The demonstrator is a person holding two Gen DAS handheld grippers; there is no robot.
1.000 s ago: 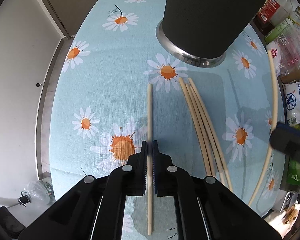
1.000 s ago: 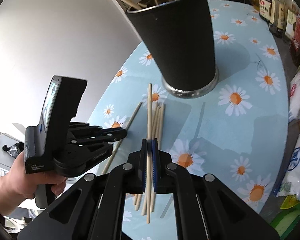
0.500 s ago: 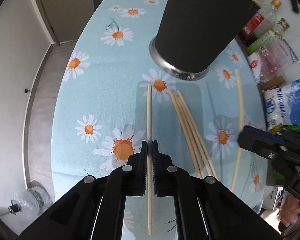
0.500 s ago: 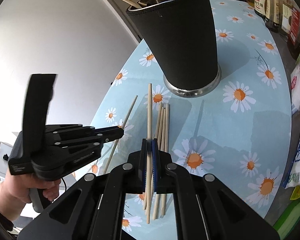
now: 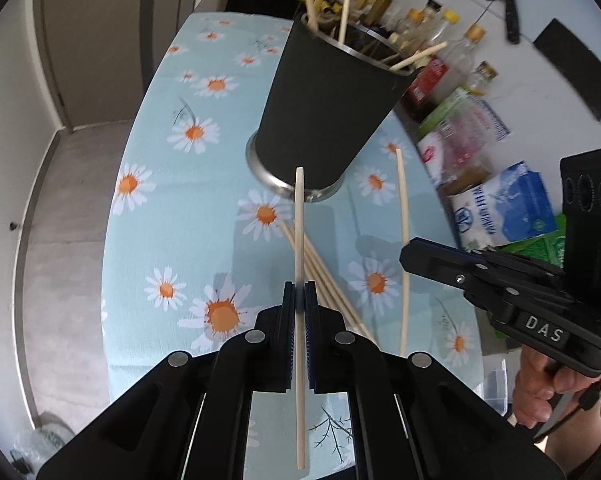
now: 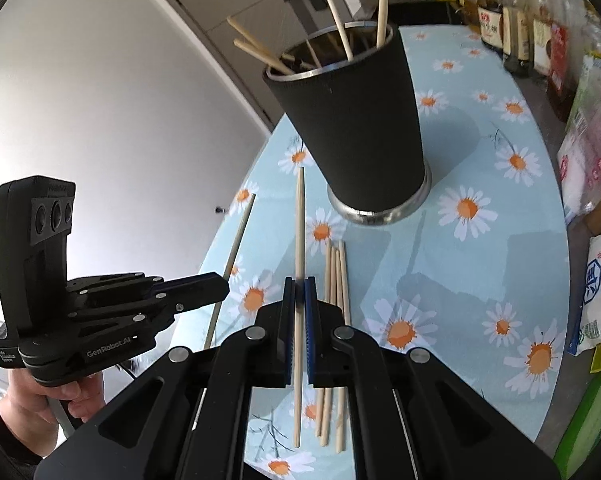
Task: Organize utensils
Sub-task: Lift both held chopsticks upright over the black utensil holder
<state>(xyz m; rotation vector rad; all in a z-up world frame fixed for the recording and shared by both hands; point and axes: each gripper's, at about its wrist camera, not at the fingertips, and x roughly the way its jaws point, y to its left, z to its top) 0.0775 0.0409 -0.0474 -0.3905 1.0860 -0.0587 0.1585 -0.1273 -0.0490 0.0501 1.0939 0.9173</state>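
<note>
My left gripper point(image 5: 299, 286) is shut on a pale wooden chopstick point(image 5: 299, 232), held clear of the daisy tablecloth point(image 5: 172, 208) and pointing at the black cup point(image 5: 332, 120). Several chopsticks stand in that cup. My right gripper point(image 6: 299, 282) is shut on a second chopstick point(image 6: 299, 224), whose tip ends left of the cup point(image 6: 360, 120). Each view shows the other gripper beside it with its stick: right gripper point(image 5: 407, 254), left gripper point(image 6: 221, 291). A bundle of loose chopsticks point(image 6: 335, 280) lies flat on the cloth between both grippers, below the cup.
Sauce bottles point(image 6: 516, 40) and food packets point(image 5: 500, 208) crowd the table's right side. A knife point(image 5: 508, 4) hangs on the wall behind. On the left the table edge point(image 5: 112, 240) drops to the grey floor. A hand point(image 6: 40, 396) grips the left tool.
Both grippers have risen with their chopsticks. The left one rose more and tipped up, so the cup's rim and the sticks in it now show. Loose chopsticks have stayed put.
</note>
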